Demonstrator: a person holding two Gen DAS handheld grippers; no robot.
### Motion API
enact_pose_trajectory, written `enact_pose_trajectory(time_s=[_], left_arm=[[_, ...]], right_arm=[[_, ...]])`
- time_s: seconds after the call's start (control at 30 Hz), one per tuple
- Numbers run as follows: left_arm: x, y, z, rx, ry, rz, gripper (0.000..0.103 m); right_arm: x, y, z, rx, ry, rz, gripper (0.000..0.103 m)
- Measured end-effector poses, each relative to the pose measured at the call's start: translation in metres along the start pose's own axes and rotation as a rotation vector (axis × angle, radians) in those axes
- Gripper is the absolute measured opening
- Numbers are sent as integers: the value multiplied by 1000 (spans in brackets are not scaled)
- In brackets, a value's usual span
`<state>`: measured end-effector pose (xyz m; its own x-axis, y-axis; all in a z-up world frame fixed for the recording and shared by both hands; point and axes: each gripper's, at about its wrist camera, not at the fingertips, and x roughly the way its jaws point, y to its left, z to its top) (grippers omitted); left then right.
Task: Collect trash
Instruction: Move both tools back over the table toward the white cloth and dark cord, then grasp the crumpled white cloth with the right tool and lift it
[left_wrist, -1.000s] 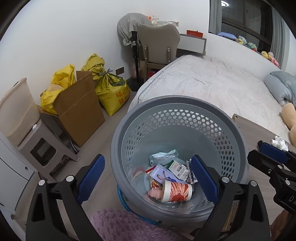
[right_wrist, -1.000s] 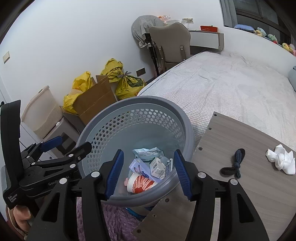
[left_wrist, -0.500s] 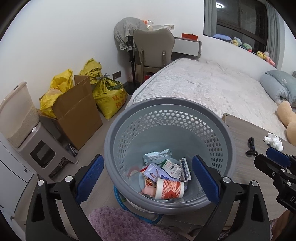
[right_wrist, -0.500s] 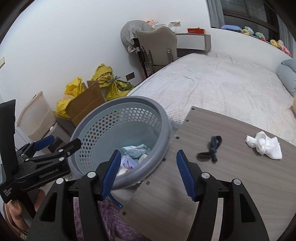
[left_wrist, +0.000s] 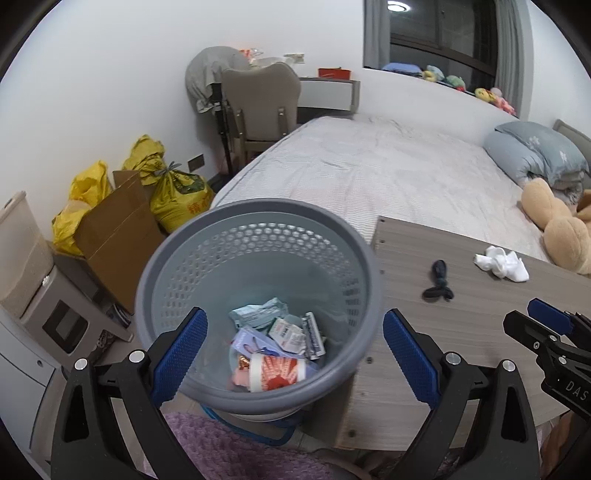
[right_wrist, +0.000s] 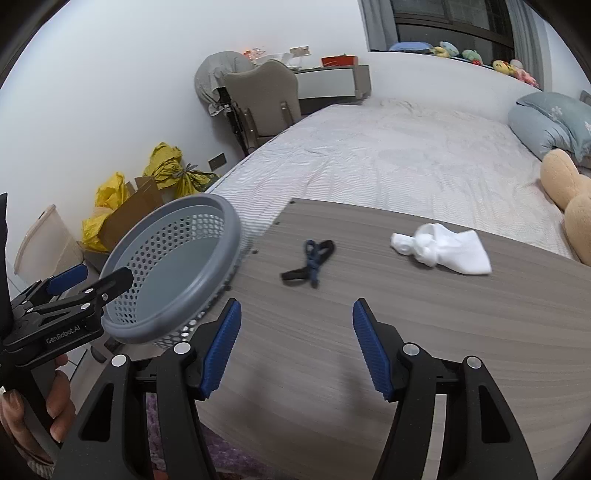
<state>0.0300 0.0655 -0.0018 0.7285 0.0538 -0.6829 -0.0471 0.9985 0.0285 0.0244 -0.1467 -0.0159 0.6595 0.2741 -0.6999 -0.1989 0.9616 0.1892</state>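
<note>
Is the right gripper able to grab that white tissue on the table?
Probably yes. The right gripper is open and empty above the table, and the white tissue lies ahead, slightly right, with only bare tabletop between. The dark tie sits off to the left.

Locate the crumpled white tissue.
In the right wrist view, the crumpled white tissue lies on the grey wooden tabletop, right of the dark knotted cord.

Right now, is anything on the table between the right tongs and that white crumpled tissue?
Nothing visible. Bare tabletop lies between the open right tongs and the white tissue. The dark hair tie sits off to the left.
</note>
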Motion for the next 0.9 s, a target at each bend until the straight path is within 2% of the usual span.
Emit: enact_pose_trajectory(time_s=[0.2,0.53,0.9], left_arm=[[0,-41,4,23,1,-53,95],[15,-90,10,71,24,-70,95],[41,-110,22,82,62,-62,95]], right_arm=[[-11,-44,-3,39,-12,-38,62],[-10,-109,5,71,-9,-105,64],[30,-127,35,22,28,-75,67]])
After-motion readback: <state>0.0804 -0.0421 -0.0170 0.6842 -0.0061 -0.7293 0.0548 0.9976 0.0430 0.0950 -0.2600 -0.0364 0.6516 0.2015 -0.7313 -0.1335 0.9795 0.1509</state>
